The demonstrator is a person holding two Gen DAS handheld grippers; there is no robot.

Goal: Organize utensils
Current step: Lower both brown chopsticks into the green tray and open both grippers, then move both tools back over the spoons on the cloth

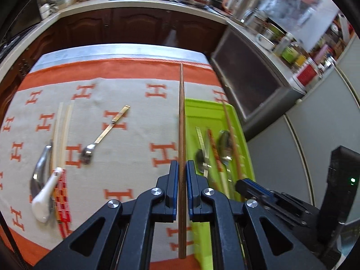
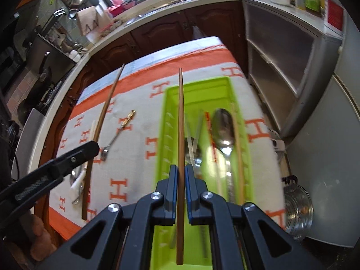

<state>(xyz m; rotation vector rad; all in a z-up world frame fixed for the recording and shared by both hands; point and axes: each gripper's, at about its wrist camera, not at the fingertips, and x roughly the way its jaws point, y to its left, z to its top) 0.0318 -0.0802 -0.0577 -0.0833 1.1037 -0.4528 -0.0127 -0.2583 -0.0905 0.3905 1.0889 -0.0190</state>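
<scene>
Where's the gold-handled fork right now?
In the left wrist view the fork lies left of centre on the orange-and-white cloth, between the pale chopsticks and the green tray, outside the tray.

Orange letter "H" repeated across the grey tablecloth, no other readable text

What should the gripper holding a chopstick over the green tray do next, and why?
Probably lower the brown chopstick into the green tray and let go. The right gripper is shut on it directly above the tray, where a metal spoon and other utensils already lie. The left gripper grips a matching chopstick, which would likely follow.
</scene>
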